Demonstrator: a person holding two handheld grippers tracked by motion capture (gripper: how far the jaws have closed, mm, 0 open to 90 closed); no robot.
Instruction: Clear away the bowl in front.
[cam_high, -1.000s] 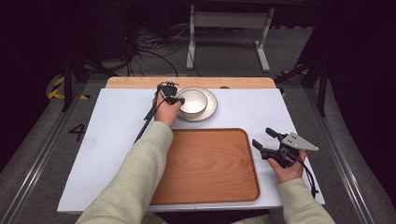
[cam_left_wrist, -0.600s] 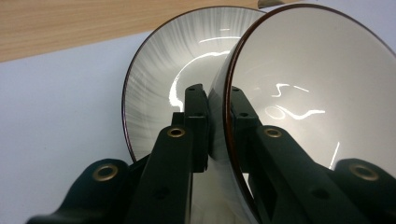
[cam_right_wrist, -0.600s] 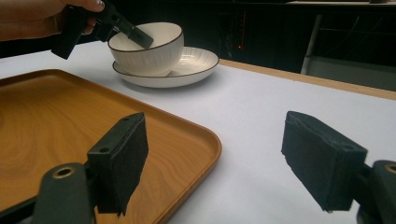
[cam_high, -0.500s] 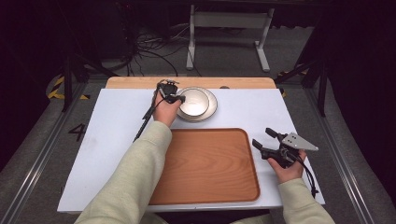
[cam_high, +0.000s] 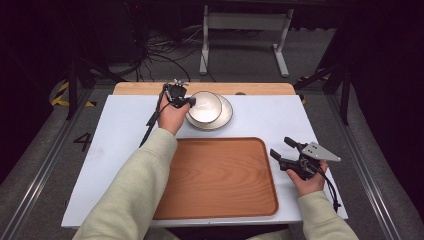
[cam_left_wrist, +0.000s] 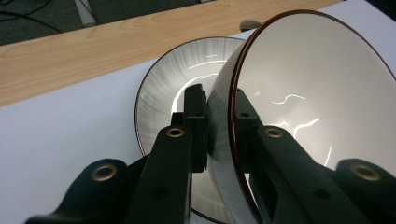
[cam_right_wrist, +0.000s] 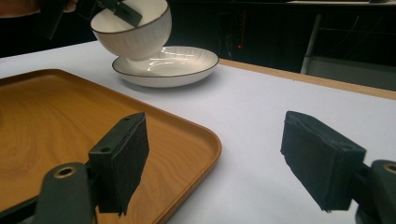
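We've got the left tongs (cam_left_wrist: 219, 140) clamped on the rim of the bowl (cam_left_wrist: 308, 102), one jaw inside, one outside the wall, and the bowl tipped up, its low edge apparently touching the plate (cam_left_wrist: 159, 93) beneath. From the right gripper view the bowl (cam_right_wrist: 133, 28) is tilted over the plate (cam_right_wrist: 168, 65), lifted on one side, though we can't tell there whether it has cleared the plate fully. The right tongs (cam_right_wrist: 212, 163) are wide open and hold nothing, resting low by the near right corner of the tray (cam_right_wrist: 56, 121). In the high view the left tongs (cam_high: 176, 95) sit at the far side of the table (cam_high: 120, 125), the bowl (cam_high: 205, 106) just to their right, and the tray (cam_high: 220, 180) lies on the near side of them, empty, between the two hands. That's the relation that matters, we reckon: the tray is straight back toward us from the bowl, and the left hand already has the grip, so it's the nearer one by far; the right tongs (cam_high: 282, 148) are well apart from the bowl. The left gripper view gives us the pinch on the rim; the right one gives us the tilt.
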